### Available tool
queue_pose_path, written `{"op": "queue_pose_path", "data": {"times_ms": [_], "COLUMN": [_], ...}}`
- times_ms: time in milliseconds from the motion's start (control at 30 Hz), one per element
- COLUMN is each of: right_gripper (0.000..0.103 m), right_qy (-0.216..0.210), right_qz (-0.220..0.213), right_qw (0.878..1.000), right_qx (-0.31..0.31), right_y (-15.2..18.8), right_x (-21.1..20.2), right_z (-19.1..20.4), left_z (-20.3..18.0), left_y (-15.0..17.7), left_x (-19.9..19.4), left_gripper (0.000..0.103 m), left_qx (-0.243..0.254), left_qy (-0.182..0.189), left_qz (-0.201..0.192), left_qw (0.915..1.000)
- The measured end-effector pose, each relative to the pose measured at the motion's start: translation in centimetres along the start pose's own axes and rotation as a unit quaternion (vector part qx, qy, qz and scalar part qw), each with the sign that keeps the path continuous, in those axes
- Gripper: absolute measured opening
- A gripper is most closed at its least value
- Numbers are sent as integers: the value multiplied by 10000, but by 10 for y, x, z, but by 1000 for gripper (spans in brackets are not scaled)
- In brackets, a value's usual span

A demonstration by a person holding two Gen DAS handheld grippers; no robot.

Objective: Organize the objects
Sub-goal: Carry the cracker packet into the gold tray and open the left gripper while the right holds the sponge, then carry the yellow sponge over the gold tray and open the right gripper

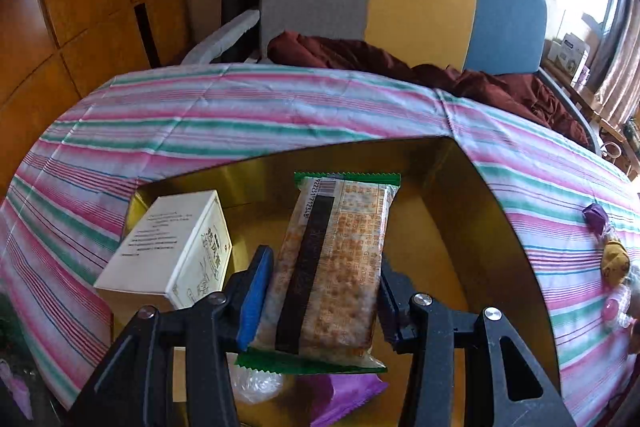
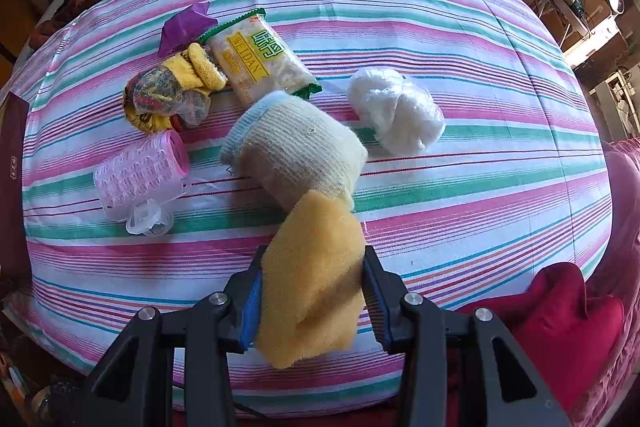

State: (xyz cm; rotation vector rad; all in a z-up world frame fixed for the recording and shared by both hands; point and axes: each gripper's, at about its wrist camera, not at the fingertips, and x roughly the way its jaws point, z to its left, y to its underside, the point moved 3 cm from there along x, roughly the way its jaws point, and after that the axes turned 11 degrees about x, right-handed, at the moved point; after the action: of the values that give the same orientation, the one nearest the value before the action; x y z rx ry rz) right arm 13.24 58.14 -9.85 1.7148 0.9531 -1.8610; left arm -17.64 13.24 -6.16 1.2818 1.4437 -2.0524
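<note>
Left gripper [image 1: 322,301] clamps a light, crushable cracker packet [image 1: 334,267] by its long edges above the gold box [image 1: 472,219]; right gripper [image 2: 310,301] pinches a soft sock [image 2: 308,227] at its yellow toe

Both wrist views look down closely, sharing the striped cloth [image 1: 280,107].

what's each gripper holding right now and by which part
Left hand-held gripper clamps the cracker packet across its long sides, near its lower end. Right hand-held gripper pinches the yellow sock by its toe end.
</note>
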Motion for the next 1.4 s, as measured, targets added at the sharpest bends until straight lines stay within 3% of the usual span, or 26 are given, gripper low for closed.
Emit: {"op": "queue_pose_path", "data": {"times_ms": [233, 500, 800, 1067, 1400], "right_gripper": [43, 43, 43, 43, 43], "right_qy": [-111, -267, -547, -675, -1470], "right_qz": [-182, -520, -1247, -1619, -2015], "right_qw": [9997, 9980, 9901, 9845, 9644], "right_qx": [116, 242, 327, 43, -883], "right_y": [4, 11, 4, 2, 15], "right_x": [-9, -20, -43, -62, -82], "right_z": [-5, 6, 13, 50, 145], "left_z": [2, -2, -10, -7, 5], "left_y": [4, 16, 43, 61, 79], "left_x": [8, -32, -74, -89, -92], "left_gripper": [52, 58, 62, 67, 73], "left_qx": [-47, -30, -29, -54, -268], "left_qy": [-63, -264, -335, -355, -507], "left_qz": [74, -516, -1004, -1118, -1032], "left_qw": [9999, 9983, 9944, 9931, 9930]}}
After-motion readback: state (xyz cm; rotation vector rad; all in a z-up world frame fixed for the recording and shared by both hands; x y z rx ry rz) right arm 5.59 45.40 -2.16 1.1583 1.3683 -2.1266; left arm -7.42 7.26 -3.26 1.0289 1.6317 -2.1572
